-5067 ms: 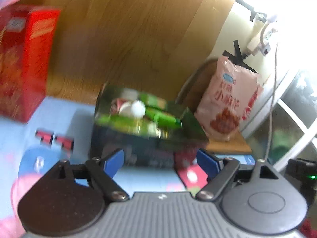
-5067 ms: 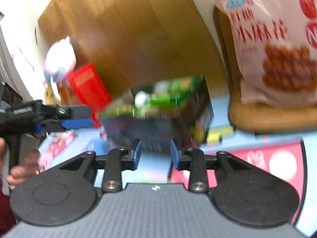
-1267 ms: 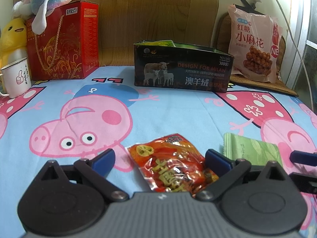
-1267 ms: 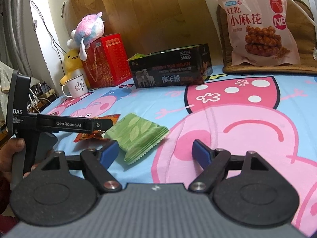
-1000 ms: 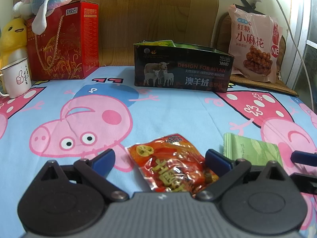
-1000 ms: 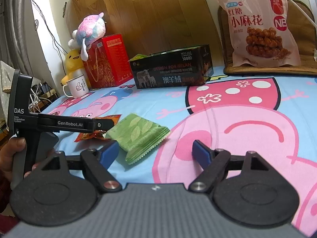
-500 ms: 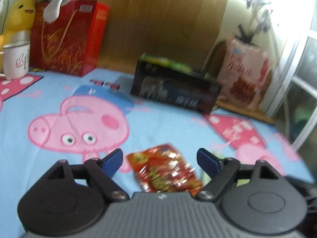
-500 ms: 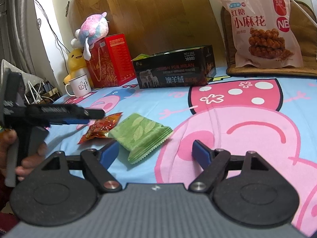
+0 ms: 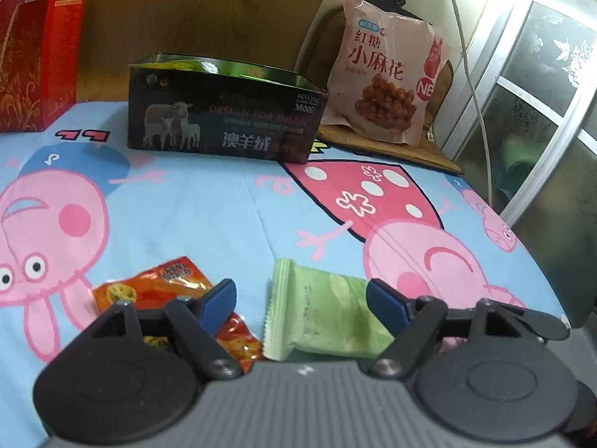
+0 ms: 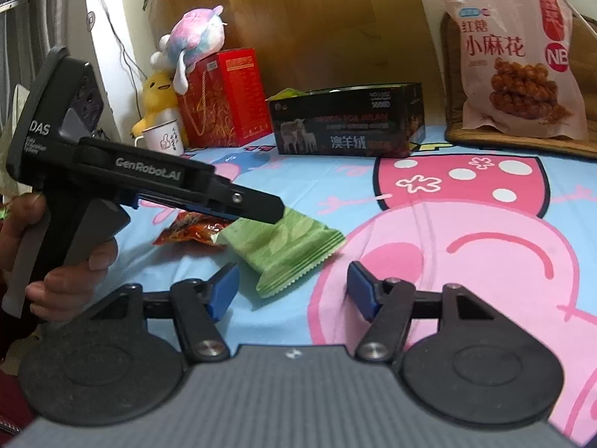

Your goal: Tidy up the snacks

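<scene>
Green packet (image 10: 287,248) (flat) before spread claw (image 10: 293,291)

Sheet (image 9: 231,216): bears all items below.
Box (image 9: 224,112): far centre of sheet, open top, packets inside.
Gift bag (image 9: 33,52): left of box, at the back; plush toy (image 10: 196,43) on top of it.
Mug (image 10: 162,140): left of gift bag, just before a second plush (image 10: 158,100).
Large snack bag (image 9: 388,74): right of box, upright on a mat (image 9: 391,149) against the wall.
Snack packet (image 9: 175,295): near edge, left.
Wafer packet (image 9: 321,317): just right of snack packet; whether they touch cannot be told.
Left gripper (image 9: 301,298): above wafer packet, fingers either side of it.
Right gripper (image 10: 293,291): near side of wafer packet.
</scene>
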`<state>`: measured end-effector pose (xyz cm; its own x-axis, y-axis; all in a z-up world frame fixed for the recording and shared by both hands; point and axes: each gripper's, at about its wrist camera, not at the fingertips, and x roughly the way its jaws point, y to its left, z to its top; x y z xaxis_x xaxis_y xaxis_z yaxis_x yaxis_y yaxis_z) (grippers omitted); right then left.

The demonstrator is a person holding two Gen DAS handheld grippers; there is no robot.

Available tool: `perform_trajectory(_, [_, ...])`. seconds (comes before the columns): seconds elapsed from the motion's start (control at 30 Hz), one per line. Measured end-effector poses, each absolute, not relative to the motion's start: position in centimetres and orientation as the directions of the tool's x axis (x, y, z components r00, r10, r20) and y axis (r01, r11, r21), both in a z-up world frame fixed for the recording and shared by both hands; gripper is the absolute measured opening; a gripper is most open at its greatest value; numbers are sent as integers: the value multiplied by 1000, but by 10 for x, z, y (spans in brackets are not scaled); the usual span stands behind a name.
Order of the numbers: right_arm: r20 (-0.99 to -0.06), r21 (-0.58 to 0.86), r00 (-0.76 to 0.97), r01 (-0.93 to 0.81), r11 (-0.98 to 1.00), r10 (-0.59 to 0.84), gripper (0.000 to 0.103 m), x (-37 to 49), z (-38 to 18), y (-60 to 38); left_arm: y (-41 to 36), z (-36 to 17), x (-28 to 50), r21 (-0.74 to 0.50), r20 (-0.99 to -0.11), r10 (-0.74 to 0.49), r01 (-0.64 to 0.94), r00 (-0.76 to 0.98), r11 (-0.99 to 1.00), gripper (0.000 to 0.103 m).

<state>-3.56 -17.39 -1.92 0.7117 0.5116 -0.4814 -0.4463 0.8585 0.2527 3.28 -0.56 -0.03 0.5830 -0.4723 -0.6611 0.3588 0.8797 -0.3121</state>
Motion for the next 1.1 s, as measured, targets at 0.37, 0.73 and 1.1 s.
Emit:
perform_trajectory(0.37, [-499,205,709,-463,863,498,52,-37,-19,-165,-20,-4,13,-397,-647,-567,410,510,821,60])
perform_trajectory(0.73, [-499,154,731,-454,878,466,33,-42,-18,-161,-21,-5,2,-408,-633,-567,396,526,823,57])
perform_trajectory(1.1, [-447,207,736,-468,859,508,32,-32,4,-163,-9,25,20,-448,-601,-591,385,539,807,57])
